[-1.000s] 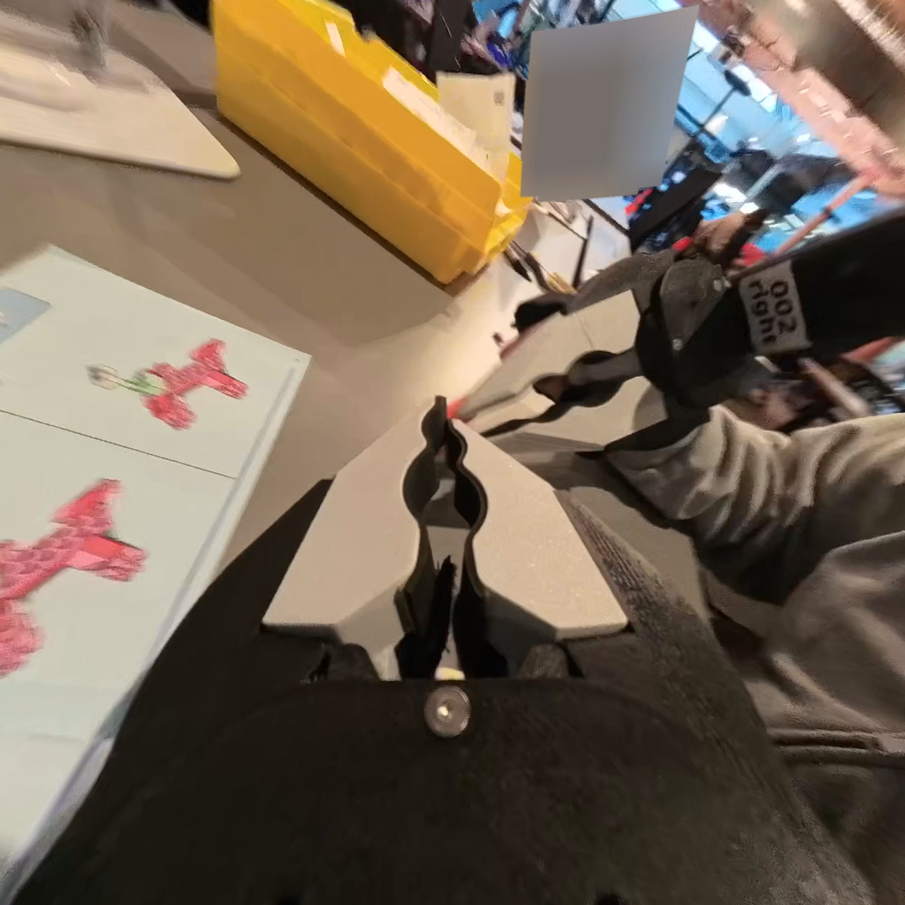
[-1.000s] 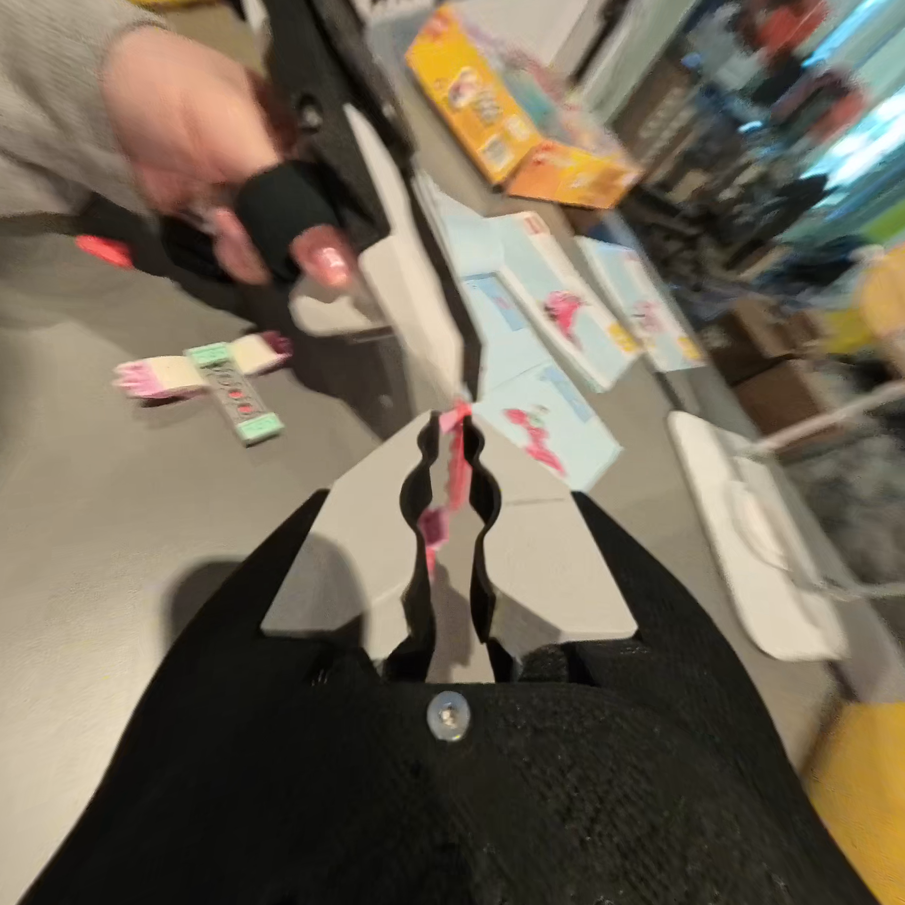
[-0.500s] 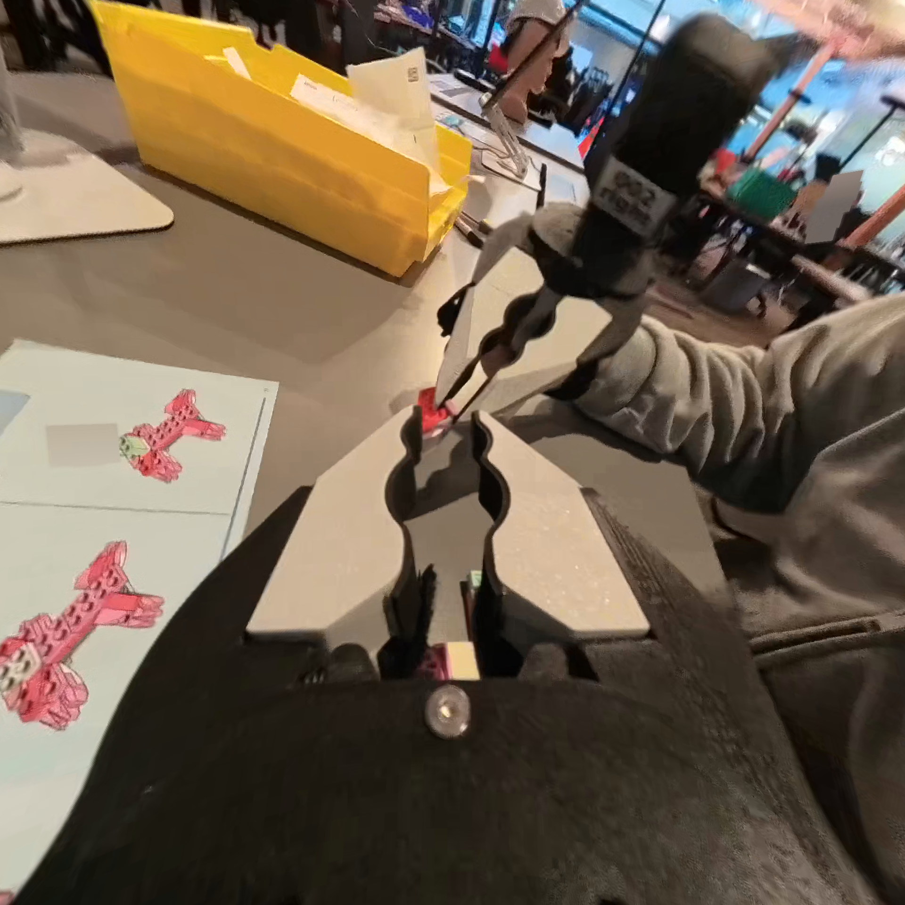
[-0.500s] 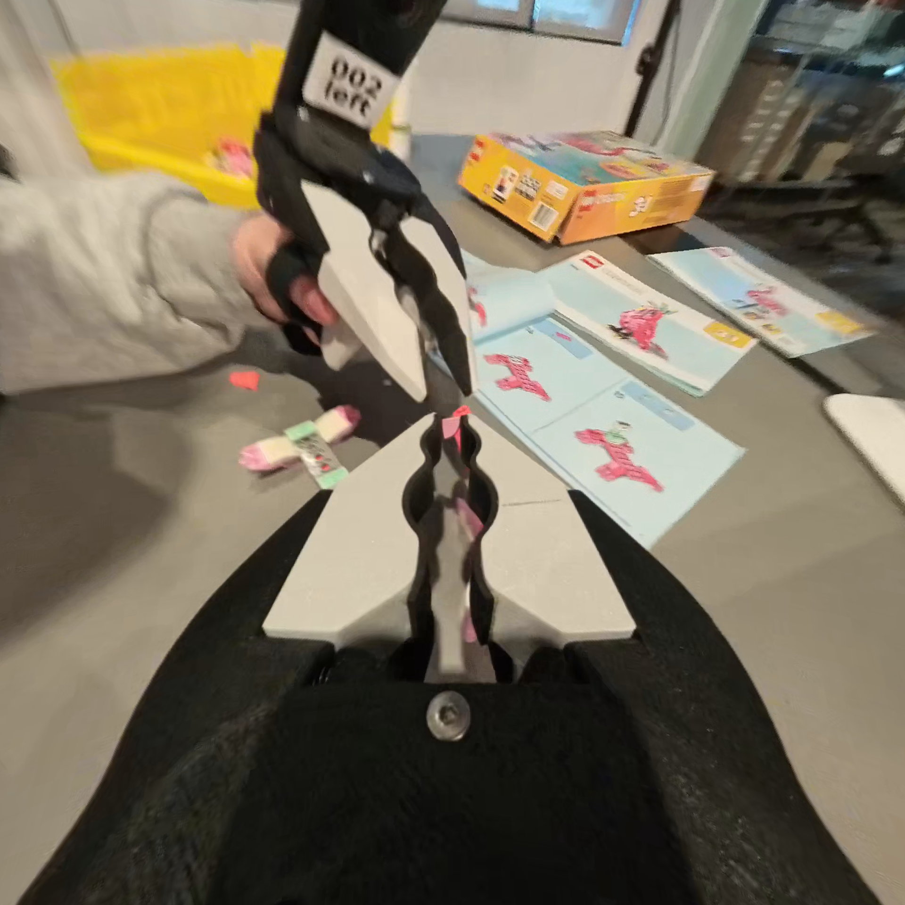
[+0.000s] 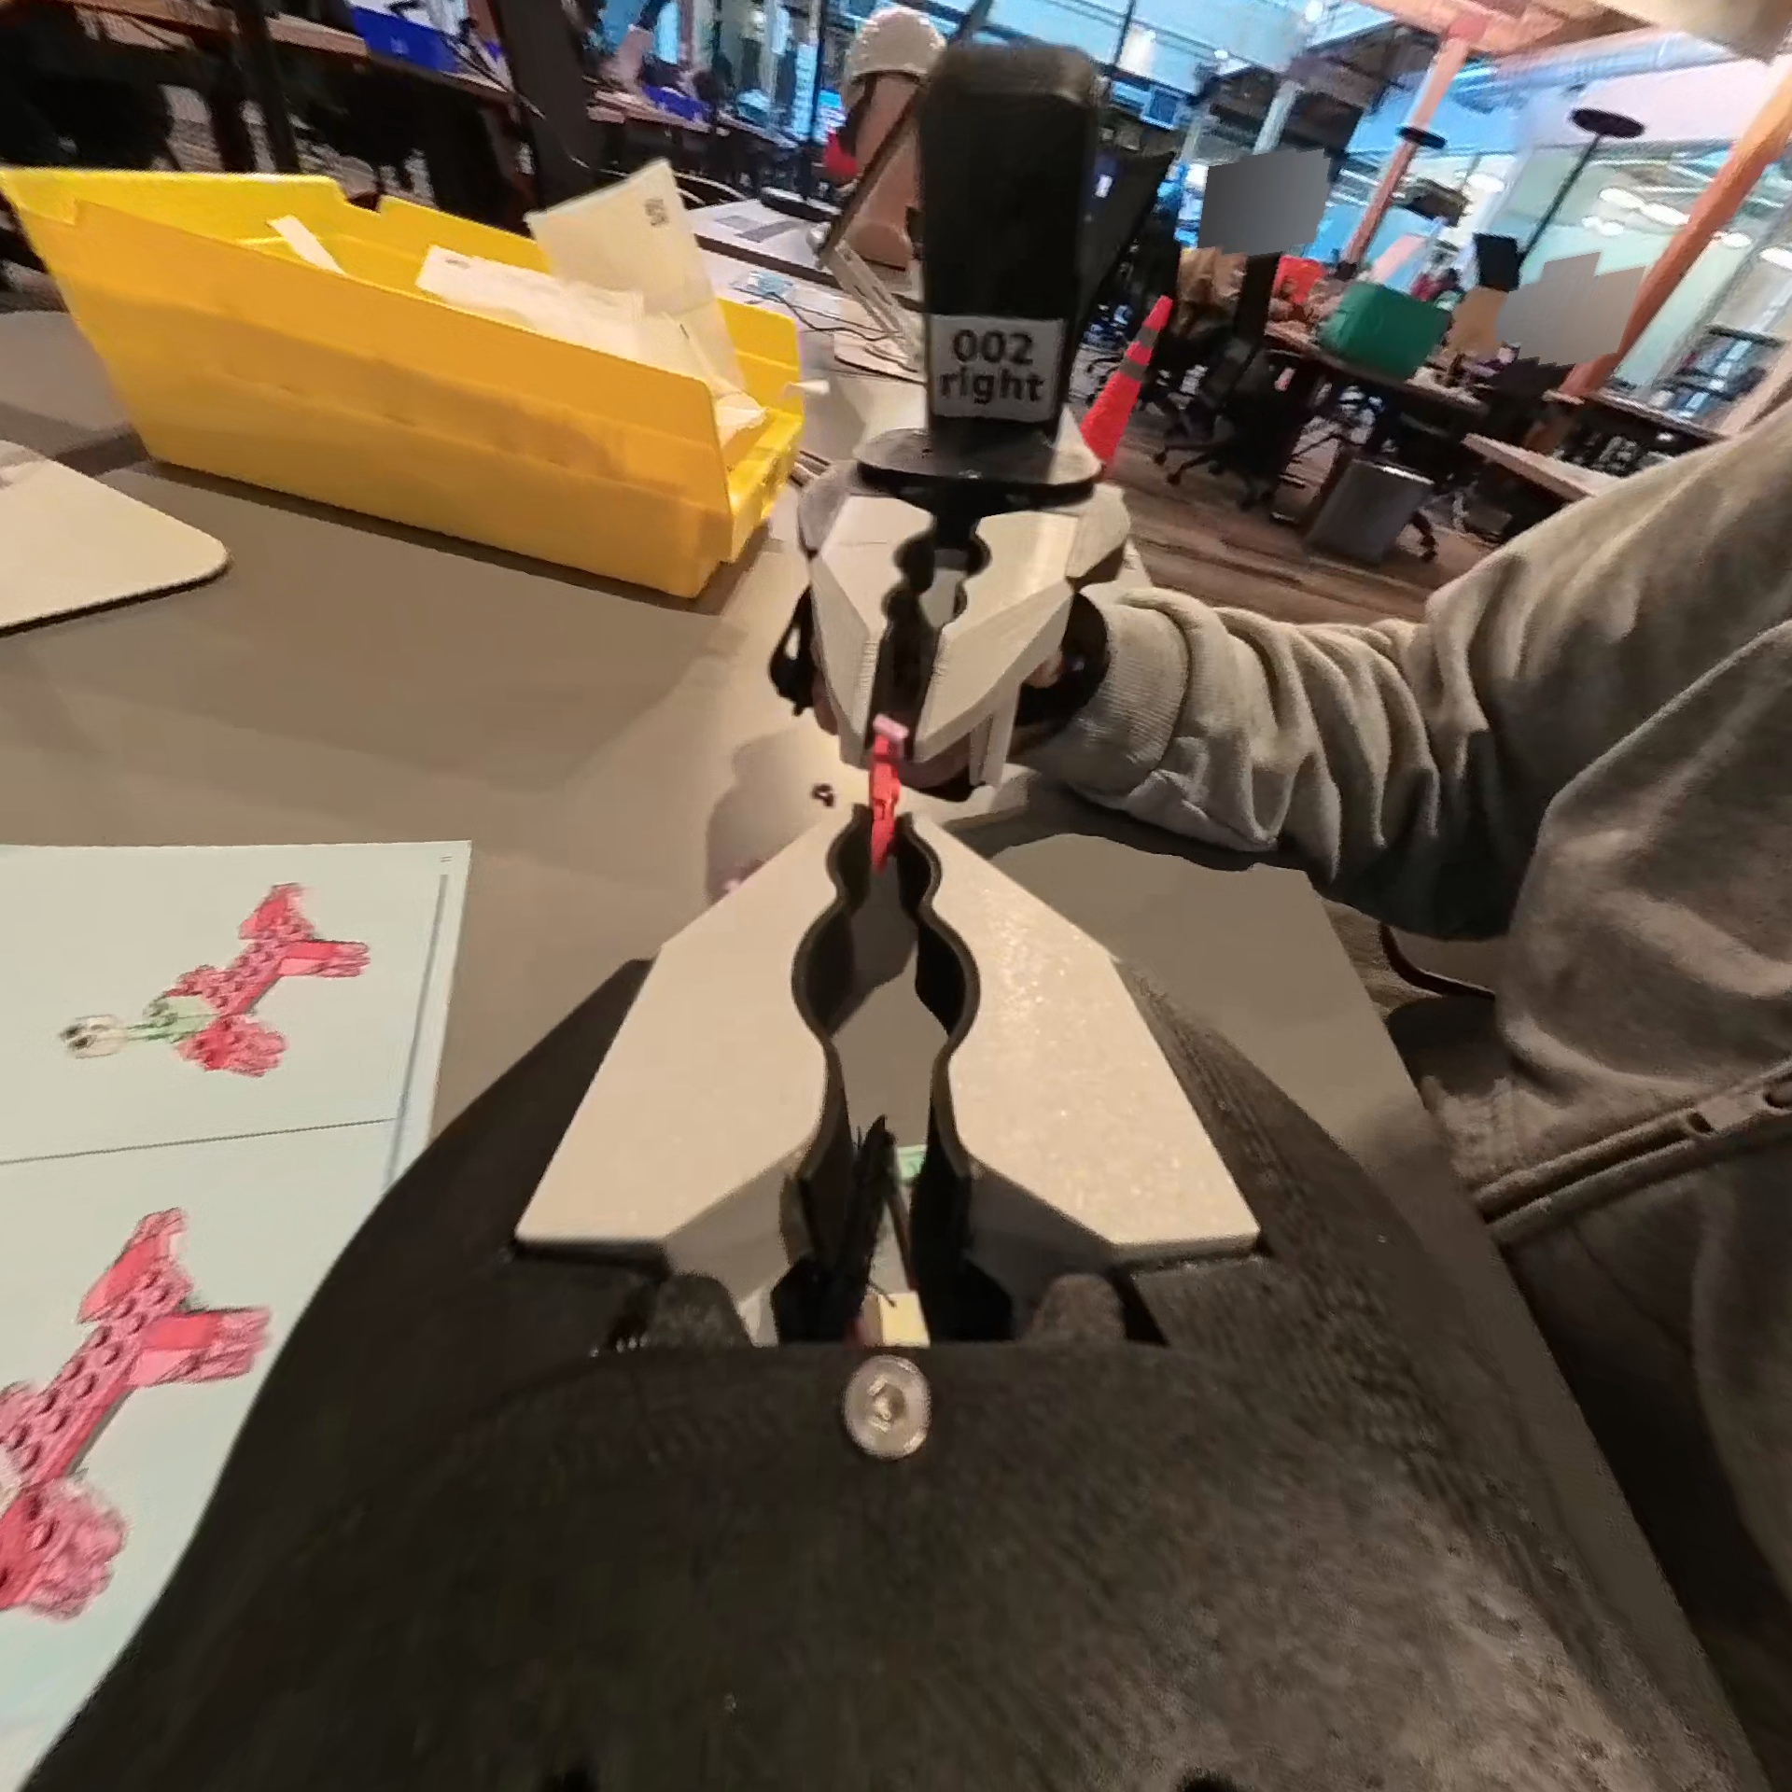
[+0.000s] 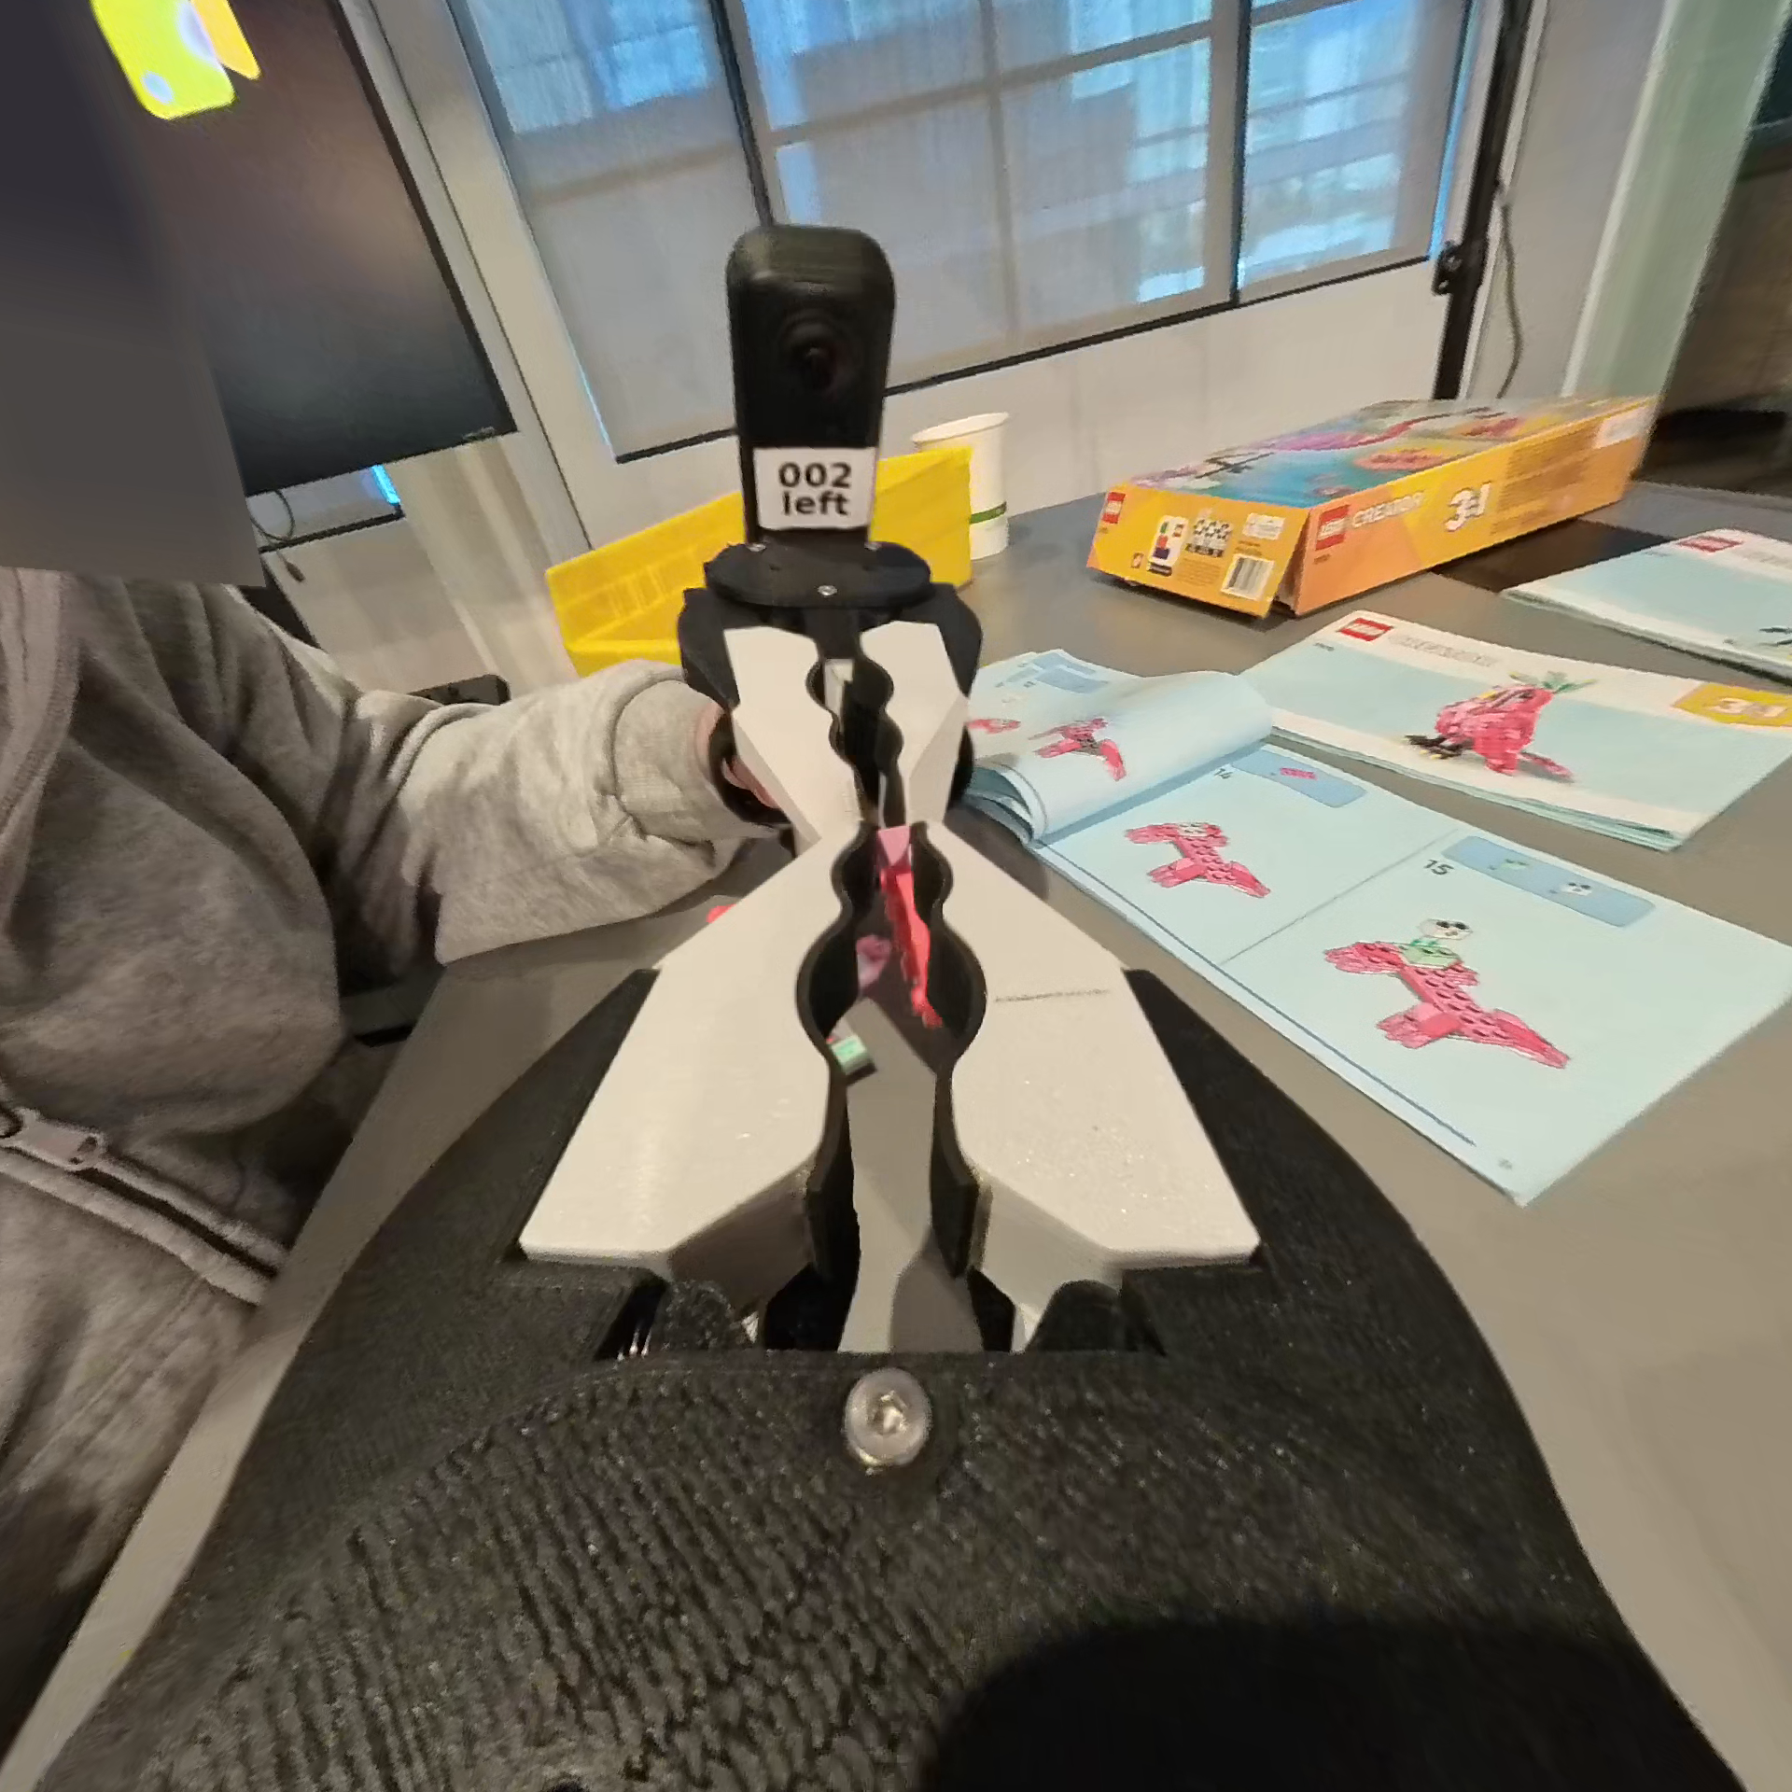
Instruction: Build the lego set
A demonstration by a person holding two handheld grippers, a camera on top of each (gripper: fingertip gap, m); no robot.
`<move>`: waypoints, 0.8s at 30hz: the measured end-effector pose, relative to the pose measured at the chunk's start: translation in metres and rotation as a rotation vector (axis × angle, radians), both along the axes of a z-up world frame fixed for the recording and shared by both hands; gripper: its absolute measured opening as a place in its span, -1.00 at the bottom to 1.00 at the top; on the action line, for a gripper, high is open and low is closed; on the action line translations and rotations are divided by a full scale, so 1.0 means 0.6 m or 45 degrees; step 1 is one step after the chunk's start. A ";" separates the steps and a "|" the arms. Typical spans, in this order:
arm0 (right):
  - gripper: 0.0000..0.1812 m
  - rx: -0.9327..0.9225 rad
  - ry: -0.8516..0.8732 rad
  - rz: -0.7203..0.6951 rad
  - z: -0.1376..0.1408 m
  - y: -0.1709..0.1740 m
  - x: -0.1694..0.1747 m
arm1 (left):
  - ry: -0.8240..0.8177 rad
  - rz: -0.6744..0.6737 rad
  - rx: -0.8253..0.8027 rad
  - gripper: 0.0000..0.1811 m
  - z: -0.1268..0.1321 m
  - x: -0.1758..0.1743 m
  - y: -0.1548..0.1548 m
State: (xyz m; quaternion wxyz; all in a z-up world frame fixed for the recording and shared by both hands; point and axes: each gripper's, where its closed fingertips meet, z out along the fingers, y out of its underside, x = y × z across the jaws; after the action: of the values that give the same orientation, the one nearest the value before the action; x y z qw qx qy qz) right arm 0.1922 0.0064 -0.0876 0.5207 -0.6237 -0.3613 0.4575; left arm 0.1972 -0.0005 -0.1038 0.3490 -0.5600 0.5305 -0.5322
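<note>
My two grippers meet tip to tip above the grey table. A thin red and pink lego piece spans the two sets of tips. My left gripper is shut on its near end. My right gripper is shut on the same piece, which runs back between its fingers. The right gripper also shows in the left wrist view, and the left gripper in the right wrist view. A pink, white and green partial build lies on the table below, mostly hidden by the fingers.
A yellow bin with papers stands at the back left and a white pad at the far left. Open instruction booklets lie on the table, with a lego box and a white cup behind. A grey sleeve reaches in. The tips of both grippers are at nearly the same place.
The grippers swung to face each other tip to tip. My left gripper opened, then closed on the red piece that the right gripper has kept holding.
</note>
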 end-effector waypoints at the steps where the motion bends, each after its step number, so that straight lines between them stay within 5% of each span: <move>1: -0.95 0.016 -0.006 -0.025 0.000 0.004 0.005 | -0.002 0.030 0.000 -0.96 0.002 -0.002 0.008; 5: -0.95 0.078 -0.050 -0.148 0.003 0.024 0.034 | 0.004 0.216 -0.008 -0.96 0.017 -0.023 0.053; 7: -0.94 0.110 -0.142 -0.242 -0.004 0.038 0.059 | -0.044 0.422 0.030 -0.96 0.063 -0.066 0.086; 10: -0.94 0.134 -0.379 -0.380 -0.033 0.058 0.102 | -0.107 0.873 0.099 -0.96 0.138 -0.201 0.127; 12: -0.94 0.106 -0.542 -0.428 -0.060 0.065 0.124 | -0.017 1.125 0.104 -0.96 0.150 -0.311 0.134; 18: -0.94 0.000 -0.767 -0.444 -0.107 0.068 0.140 | 0.459 1.619 -0.166 -0.96 0.087 -0.595 0.089; 24: -0.94 -0.035 -0.803 -0.431 -0.122 0.068 0.137 | 0.617 1.708 -0.471 -0.96 0.018 -0.694 0.073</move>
State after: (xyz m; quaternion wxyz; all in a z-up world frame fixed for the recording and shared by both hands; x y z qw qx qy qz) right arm 0.2742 0.0470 -0.1608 0.4435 -0.7923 -0.3895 0.1545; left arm -0.2189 0.0435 -0.0928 0.3724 -0.9157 0.0378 -0.1465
